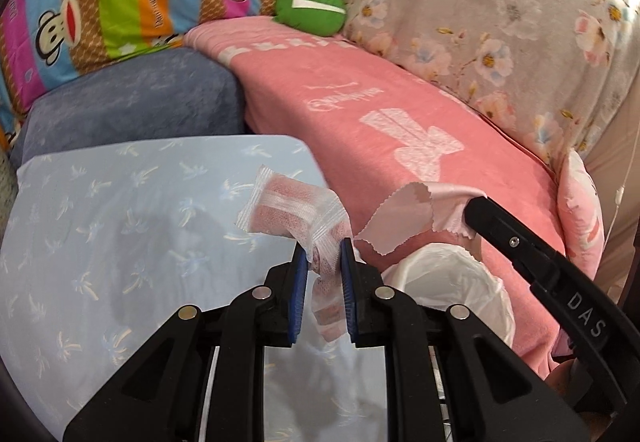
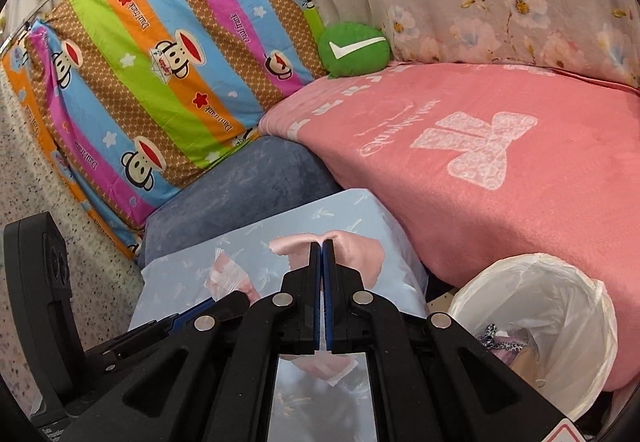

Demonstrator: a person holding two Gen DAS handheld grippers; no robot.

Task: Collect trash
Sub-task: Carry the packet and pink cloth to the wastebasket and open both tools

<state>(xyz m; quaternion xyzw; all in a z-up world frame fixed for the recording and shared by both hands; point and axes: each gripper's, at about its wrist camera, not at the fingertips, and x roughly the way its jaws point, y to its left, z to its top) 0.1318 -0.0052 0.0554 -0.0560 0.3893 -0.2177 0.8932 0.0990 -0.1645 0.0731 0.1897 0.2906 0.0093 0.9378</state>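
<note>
Left gripper (image 1: 324, 246) pinching clear wrapper (image 1: 288, 209), right gripper (image 2: 321, 246) clamped on pink scrap (image 2: 356, 254), bin (image 2: 560, 282) beside

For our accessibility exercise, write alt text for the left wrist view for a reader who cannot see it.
The left gripper is shut on a clear plastic wrapper above a pale blue palm-print cloth. To its right the right gripper pinches a torn pink wrapper scrap over a white-lined trash bin, beside a pink blanket.
</note>
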